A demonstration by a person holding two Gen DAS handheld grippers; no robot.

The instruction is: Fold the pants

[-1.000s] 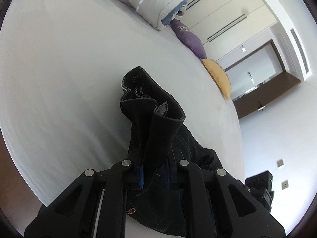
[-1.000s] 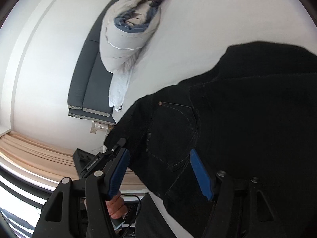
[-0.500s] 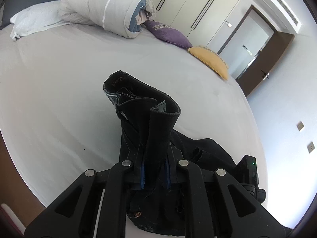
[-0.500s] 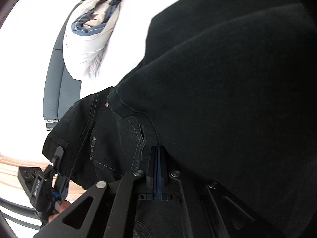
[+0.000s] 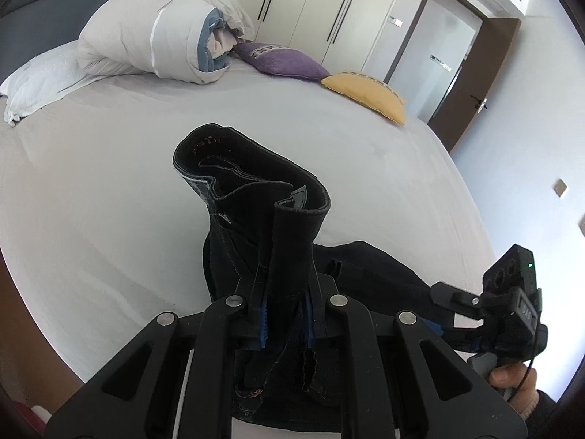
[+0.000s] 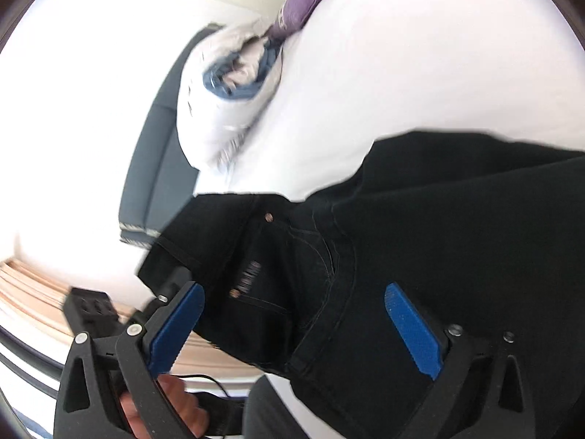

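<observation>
Black denim pants (image 5: pixel 256 197) lie on the white bed (image 5: pixel 109 183). One bunched end of the pants stands up from my left gripper (image 5: pixel 285 314), whose blue pads are shut on the cloth. In the right wrist view the pants (image 6: pixel 457 237) spread across the sheet with a rear pocket and rivets showing. My right gripper (image 6: pixel 292 292) is opening wide just above that pocket; its blue pads (image 6: pixel 409 329) stand clear of the cloth. The right gripper (image 5: pixel 504 300) also shows at the right edge of the left wrist view, held by a hand.
At the head of the bed lie a rolled white duvet (image 5: pixel 157 40), a white pillow (image 5: pixel 40 77), a purple cushion (image 5: pixel 281 60) and a yellow cushion (image 5: pixel 369 95). Wardrobe doors and a dark-framed door (image 5: pixel 457 73) stand behind. A grey headboard (image 6: pixel 146 183) is at the left.
My left gripper rolled and rose with the pants end still in its grip. My right gripper went from open to shut on the cloth, then opened wide again and drew back.
</observation>
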